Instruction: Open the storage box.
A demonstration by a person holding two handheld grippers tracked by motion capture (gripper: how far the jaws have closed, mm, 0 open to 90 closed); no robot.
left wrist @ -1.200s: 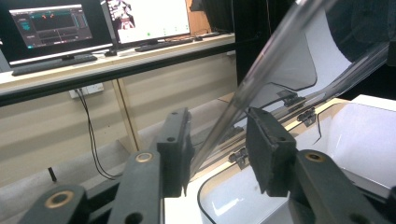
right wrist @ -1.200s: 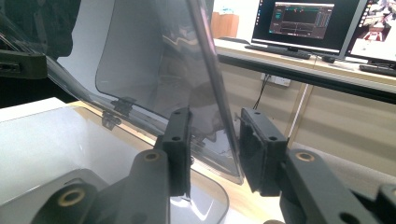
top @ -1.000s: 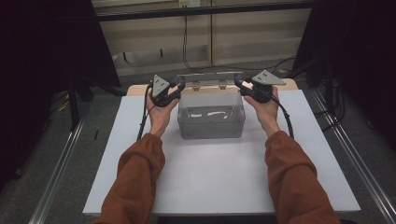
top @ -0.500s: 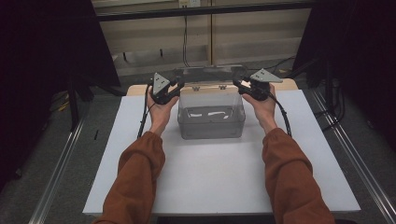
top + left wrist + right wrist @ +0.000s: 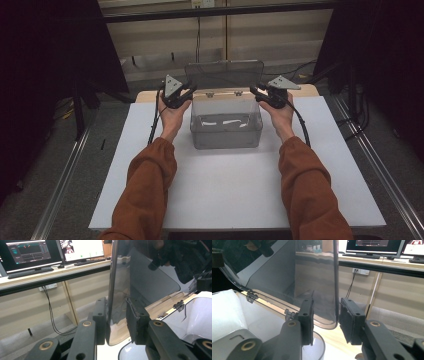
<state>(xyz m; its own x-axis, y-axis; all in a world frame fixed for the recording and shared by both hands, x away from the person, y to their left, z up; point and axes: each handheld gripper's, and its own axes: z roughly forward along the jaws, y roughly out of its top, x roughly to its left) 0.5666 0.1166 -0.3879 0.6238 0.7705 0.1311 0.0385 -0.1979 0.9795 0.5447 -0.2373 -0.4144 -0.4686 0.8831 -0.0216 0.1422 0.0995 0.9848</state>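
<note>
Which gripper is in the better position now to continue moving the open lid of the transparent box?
Left. The left gripper has its jaws around the lid edge, one pad touching it. The right gripper also straddles the lid, but both its pads stand off, so it would have to close first.

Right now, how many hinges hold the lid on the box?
2: the left hinge and the right hinge, both on the back rim of the box, under the raised lid. None seems hidden.
</note>
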